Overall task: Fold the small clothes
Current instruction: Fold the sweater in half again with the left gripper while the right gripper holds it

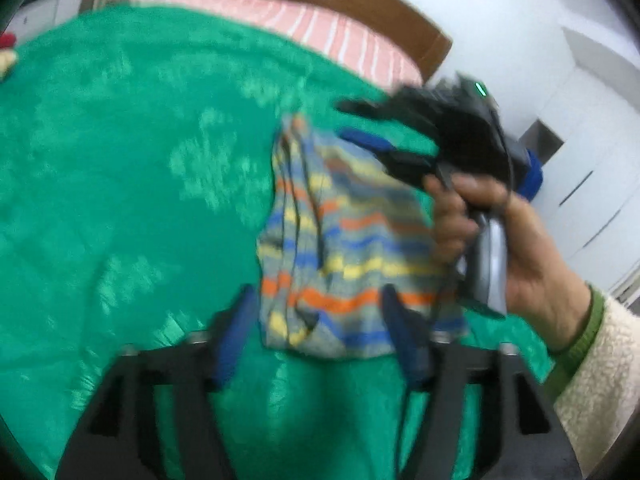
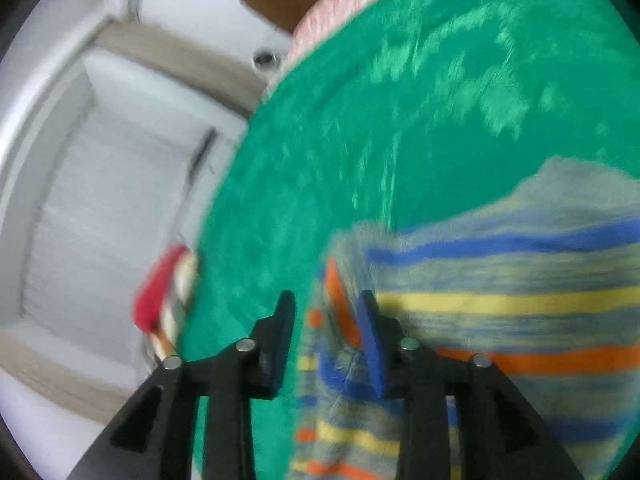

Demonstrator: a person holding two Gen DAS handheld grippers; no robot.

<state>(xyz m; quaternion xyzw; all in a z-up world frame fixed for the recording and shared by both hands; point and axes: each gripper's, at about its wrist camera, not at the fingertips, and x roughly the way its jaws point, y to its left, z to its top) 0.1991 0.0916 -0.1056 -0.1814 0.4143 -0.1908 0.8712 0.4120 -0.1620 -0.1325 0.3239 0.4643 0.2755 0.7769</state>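
A small striped garment (image 1: 340,240), grey with blue, yellow and orange bands, lies bunched on the green bedspread (image 1: 120,160). My left gripper (image 1: 320,300) is open, its blue-padded jaws either side of the garment's near edge. My right gripper (image 1: 356,120), held by a hand (image 1: 520,248), is open above the garment's far right side. In the right wrist view the right gripper (image 2: 326,308) is open at the garment's (image 2: 500,300) left edge, with the cloth lying between and under its jaws. The views are motion-blurred.
A pink striped pillow (image 1: 340,36) and brown headboard (image 1: 360,0) lie beyond the bedspread. White cupboards (image 1: 592,140) stand at the right. A red and striped item (image 2: 160,292) sits at the bed's edge, with a white wall and door (image 2: 100,200) beside it.
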